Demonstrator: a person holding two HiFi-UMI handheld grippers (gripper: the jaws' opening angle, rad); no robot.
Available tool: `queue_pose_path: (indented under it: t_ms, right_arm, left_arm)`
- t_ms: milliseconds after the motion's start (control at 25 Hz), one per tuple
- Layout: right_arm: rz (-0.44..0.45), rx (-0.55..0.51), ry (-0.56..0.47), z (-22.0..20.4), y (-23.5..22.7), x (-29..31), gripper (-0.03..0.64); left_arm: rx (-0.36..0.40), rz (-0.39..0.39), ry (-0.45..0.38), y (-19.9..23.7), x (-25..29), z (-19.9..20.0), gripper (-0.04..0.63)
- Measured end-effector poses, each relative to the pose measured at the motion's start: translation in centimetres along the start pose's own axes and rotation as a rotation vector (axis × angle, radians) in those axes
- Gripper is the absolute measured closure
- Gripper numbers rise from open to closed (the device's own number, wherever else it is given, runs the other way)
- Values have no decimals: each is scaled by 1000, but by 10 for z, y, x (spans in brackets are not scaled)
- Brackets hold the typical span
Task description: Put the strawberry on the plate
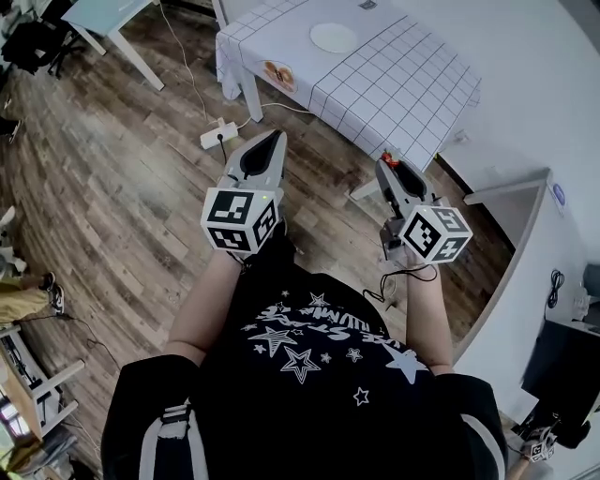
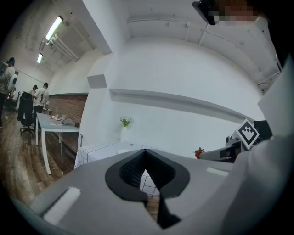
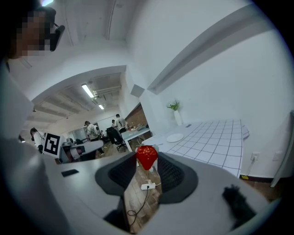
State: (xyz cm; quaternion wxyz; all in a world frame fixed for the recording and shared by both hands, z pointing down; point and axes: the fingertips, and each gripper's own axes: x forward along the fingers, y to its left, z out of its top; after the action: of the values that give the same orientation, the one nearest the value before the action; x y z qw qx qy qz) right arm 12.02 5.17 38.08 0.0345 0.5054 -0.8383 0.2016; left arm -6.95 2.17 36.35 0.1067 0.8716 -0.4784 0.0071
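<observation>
A red strawberry (image 3: 147, 157) with a green top sits pinched at the tips of my right gripper (image 3: 147, 161), which is shut on it. In the head view the same strawberry (image 1: 389, 161) shows at the tip of the right gripper (image 1: 387, 167), held in the air short of the table. A white plate (image 1: 335, 37) lies on the checked tablecloth (image 1: 394, 84); the plate (image 3: 175, 137) also shows far off in the right gripper view. My left gripper (image 1: 273, 137) is shut with nothing in it, and its tips (image 2: 146, 151) meet in its own view. From there I see the strawberry (image 2: 199, 152) to the right.
A power strip (image 1: 217, 135) with cables lies on the wooden floor before the table. A small sticker (image 1: 277, 74) hangs on the cloth's near edge. A vase with a plant (image 2: 124, 128) stands at the table's back. Another table (image 1: 108, 23) and people stand far left.
</observation>
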Motion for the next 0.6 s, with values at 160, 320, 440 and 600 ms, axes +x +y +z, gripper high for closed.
queue_pose_path:
  t_ms: [160, 320, 440, 600]
  right_arm:
    - [-19, -9, -2, 1, 3, 28, 465]
    - [-42, -7, 2, 21, -5, 56, 465]
    - [-65, -1, -6, 42, -19, 79, 465]
    - [-93, 5, -1, 50, -26, 106, 465]
  left_arm:
    - [-4, -21, -6, 26, 13, -2, 586]
    - [-9, -45, 9, 49, 42, 11, 586]
    - [-12, -54, 9, 67, 70, 26, 586]
    - [-25, -74, 20, 91, 93, 29, 586]
